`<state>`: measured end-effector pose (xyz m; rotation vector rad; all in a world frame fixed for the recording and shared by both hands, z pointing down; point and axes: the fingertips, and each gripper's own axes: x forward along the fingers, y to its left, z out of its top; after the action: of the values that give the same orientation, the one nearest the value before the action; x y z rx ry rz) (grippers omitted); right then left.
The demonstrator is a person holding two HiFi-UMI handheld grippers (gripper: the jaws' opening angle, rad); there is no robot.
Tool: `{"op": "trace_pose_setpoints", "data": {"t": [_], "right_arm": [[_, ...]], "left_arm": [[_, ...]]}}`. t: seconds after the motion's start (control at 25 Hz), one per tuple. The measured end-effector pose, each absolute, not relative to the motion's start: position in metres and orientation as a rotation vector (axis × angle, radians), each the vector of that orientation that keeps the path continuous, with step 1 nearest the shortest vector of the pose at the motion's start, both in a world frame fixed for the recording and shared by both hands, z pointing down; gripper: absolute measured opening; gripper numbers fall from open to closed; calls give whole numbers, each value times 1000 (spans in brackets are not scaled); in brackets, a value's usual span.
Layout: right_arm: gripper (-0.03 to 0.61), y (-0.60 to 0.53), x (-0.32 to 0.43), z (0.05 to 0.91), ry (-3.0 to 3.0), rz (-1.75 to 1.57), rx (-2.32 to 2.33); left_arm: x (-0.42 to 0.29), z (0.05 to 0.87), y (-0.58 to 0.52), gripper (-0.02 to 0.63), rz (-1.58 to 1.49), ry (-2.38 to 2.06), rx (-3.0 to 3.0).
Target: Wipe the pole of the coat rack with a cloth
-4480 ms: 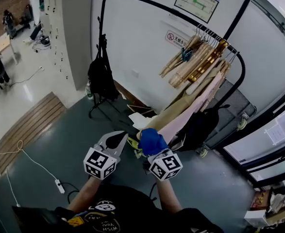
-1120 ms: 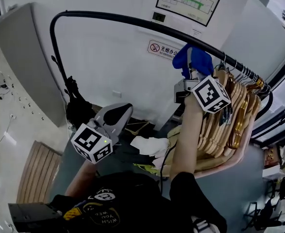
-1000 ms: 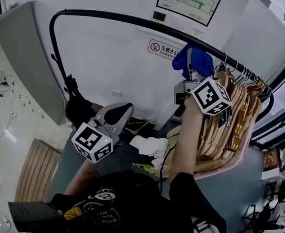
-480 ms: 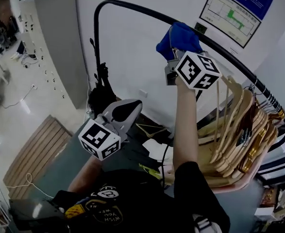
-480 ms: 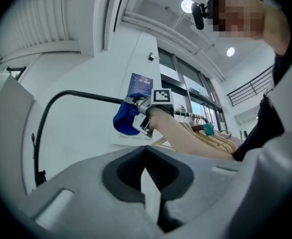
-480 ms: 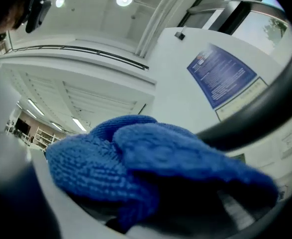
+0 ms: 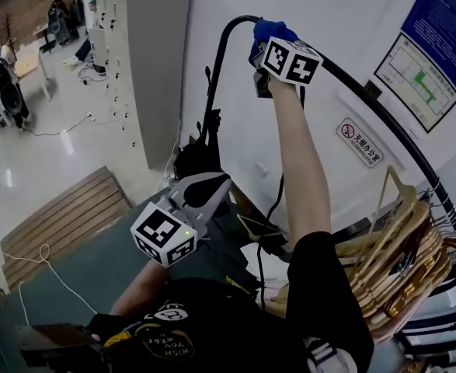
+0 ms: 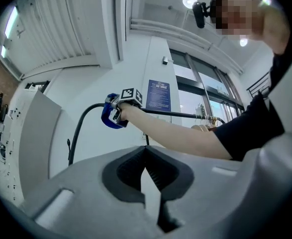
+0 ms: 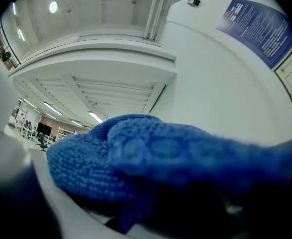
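The coat rack's black pole runs from the hangers up to a bend at the top left, then drops down. My right gripper is raised at arm's length to that bend, shut on a blue cloth that presses on the pole. In the right gripper view the blue cloth fills the jaws and hides the pole. In the left gripper view the pole, the cloth and the right gripper show from below. My left gripper hangs low at waist height, shut and empty.
Several wooden hangers crowd the pole's right end. A black bag hangs by the rack's left upright. A grey cabinet stands to the left, with a wooden slat board and a white cable on the floor. Posters hang on the wall behind.
My right gripper has slid the cloth leftward along the pole, from beside the hangers to the bend at the left end. The left gripper has stayed low.
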<state>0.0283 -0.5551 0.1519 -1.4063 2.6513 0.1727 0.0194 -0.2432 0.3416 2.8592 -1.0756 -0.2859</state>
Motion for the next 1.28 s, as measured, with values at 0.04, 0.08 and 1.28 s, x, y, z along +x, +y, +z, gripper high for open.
{"op": "trace_pose_setpoints", "data": {"t": [0.04,0.08,1.28], "right_arm": [[9,-563,20,153,2659,180,-1406],[9,-568,13,153,2665,191,-1405],[9,-285,314,127,1990,511,-1794]], "left_arm": [[16,342,-242,0,-280,-1090,2856],[13,343,-241,0,-272,-1102,2856],[172,351,-228,0,-174,-264,3037]]}}
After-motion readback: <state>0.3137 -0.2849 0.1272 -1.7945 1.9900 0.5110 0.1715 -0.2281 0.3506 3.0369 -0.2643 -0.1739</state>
